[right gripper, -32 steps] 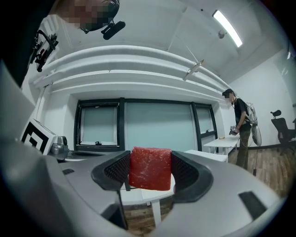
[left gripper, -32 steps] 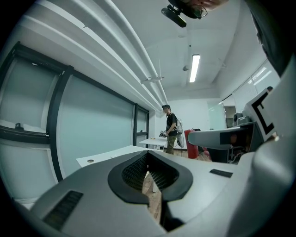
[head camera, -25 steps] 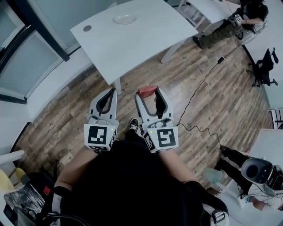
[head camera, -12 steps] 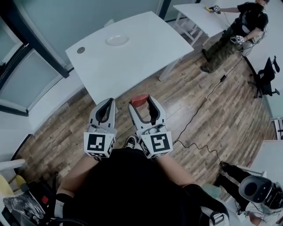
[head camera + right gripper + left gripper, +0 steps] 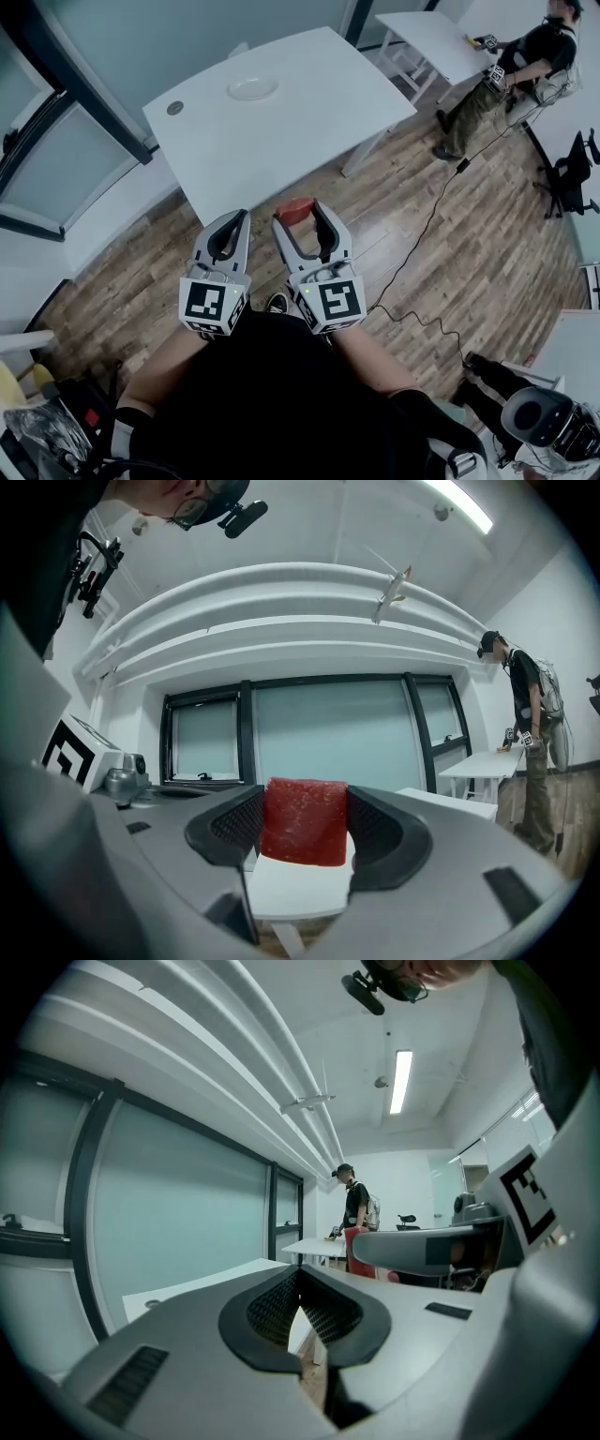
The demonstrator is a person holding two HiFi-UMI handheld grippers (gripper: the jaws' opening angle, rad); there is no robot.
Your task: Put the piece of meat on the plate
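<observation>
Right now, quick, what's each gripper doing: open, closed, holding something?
Left gripper: closed, nothing in it.
Right gripper: closed on the piece of meat.

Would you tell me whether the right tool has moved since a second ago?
Yes: the right tool, gripping the meat, has come closer to the table's near edge and the plate.

Left gripper (image 5: 240, 217) and right gripper (image 5: 300, 213) side by side, low in front of the torso, both pointing far. Left jaws pressed together, nothing between. Right jaws clamped on the piece of meat (image 5: 303, 821), one pad on each side face.
</observation>
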